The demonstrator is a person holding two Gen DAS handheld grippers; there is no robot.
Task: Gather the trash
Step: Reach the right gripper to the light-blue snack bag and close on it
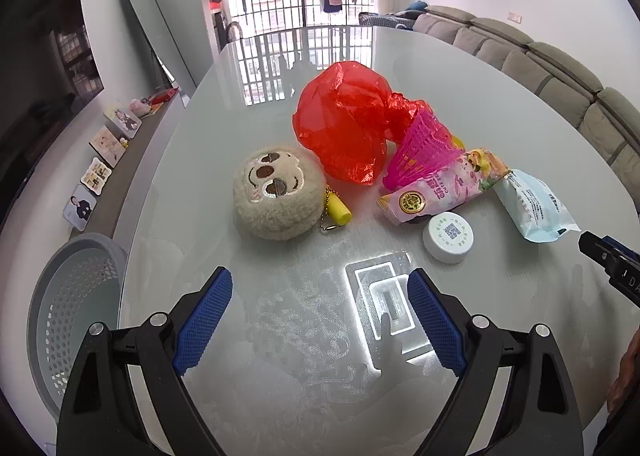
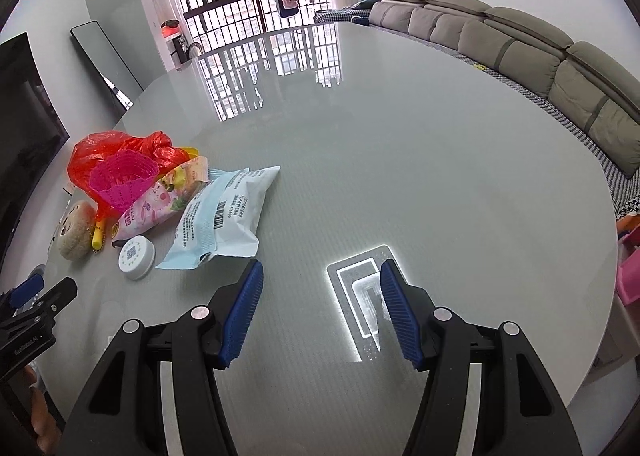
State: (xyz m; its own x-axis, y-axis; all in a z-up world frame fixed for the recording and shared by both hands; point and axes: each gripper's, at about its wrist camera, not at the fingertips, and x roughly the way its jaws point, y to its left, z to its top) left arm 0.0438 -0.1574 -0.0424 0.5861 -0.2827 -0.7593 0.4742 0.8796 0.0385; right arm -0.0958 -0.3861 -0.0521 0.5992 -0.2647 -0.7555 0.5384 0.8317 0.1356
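Note:
On the glossy grey table (image 1: 280, 336) lies a cluster: a crumpled red plastic bag (image 1: 344, 120), a pink plastic mesh cone (image 1: 420, 148), a pink snack wrapper (image 1: 436, 188), a pale blue and white packet (image 1: 532, 204), a white round lid (image 1: 448, 236), a plush monkey head (image 1: 276, 196) with a yellow tube (image 1: 338, 210). My left gripper (image 1: 320, 316) is open and empty, short of the plush. My right gripper (image 2: 320, 312) is open and empty, right of the blue packet (image 2: 224, 216); the red bag (image 2: 112, 152) and lid (image 2: 136, 256) lie farther left.
A grey perforated bin (image 1: 72, 296) stands beside the table's left edge. A shelf with picture cards (image 1: 104, 160) runs along the left wall. A grey sofa (image 2: 520, 52) lines the right side. A ceiling lamp reflects on the table (image 2: 360, 296).

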